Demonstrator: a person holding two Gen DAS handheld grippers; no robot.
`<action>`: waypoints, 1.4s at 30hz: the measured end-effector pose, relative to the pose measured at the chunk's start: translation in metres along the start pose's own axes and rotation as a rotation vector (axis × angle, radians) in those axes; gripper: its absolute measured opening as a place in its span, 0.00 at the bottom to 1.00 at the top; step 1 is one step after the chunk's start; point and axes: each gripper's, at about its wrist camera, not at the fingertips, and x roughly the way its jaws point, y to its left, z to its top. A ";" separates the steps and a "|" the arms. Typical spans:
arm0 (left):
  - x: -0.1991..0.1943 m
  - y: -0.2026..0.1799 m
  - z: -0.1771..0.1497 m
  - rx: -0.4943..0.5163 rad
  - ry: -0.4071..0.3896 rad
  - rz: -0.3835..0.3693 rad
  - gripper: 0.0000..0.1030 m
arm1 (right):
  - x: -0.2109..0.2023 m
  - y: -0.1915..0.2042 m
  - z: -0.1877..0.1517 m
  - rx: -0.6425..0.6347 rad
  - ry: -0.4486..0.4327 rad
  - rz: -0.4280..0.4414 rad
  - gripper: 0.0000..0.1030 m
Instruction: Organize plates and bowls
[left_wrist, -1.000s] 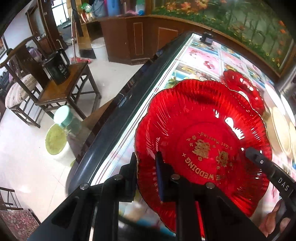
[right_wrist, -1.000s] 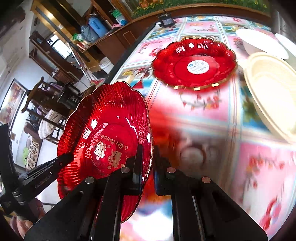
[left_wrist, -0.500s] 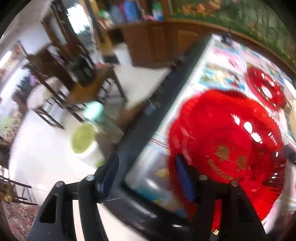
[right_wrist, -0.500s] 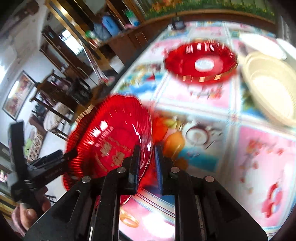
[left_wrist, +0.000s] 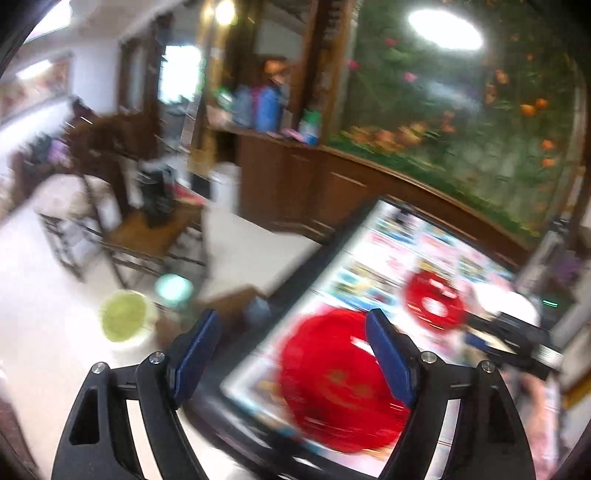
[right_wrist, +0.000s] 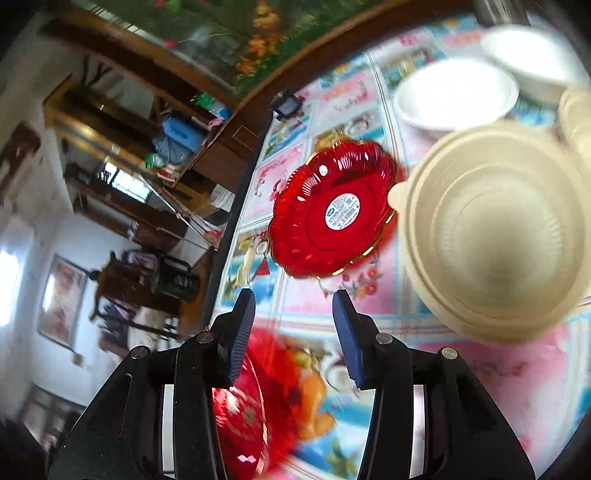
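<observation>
A red scalloped plate with gold lettering (left_wrist: 340, 384) lies on the colourful table near its front left corner; it shows blurred at the bottom of the right wrist view (right_wrist: 243, 417). My left gripper (left_wrist: 291, 358) is open and empty, above and back from it. My right gripper (right_wrist: 293, 332) is open and empty above the table. A second red plate with a white sticker (right_wrist: 332, 210) lies further back; it also shows in the left wrist view (left_wrist: 432, 302). A cream bowl (right_wrist: 495, 229) sits to its right.
White bowls (right_wrist: 458, 96) stand at the table's far right. The table's dark edge (left_wrist: 295, 280) runs diagonally; beyond it are floor, a green-lidded container (left_wrist: 125, 317), wooden chairs (left_wrist: 122, 221) and a wooden counter (left_wrist: 303, 177).
Both grippers have let go of the lettered red plate and opened. The plate now lies on the table. Both grippers have pulled up and away; the views are blurred by motion.
</observation>
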 end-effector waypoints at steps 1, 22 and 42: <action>0.006 -0.005 -0.001 0.004 0.026 -0.034 0.79 | 0.007 -0.002 0.002 0.022 0.010 0.003 0.43; 0.028 -0.047 -0.017 0.104 0.120 -0.145 0.79 | 0.075 -0.030 0.027 0.206 0.013 -0.149 0.17; 0.003 -0.097 -0.042 0.186 0.235 -0.257 0.79 | -0.032 -0.058 -0.059 0.090 0.148 -0.054 0.15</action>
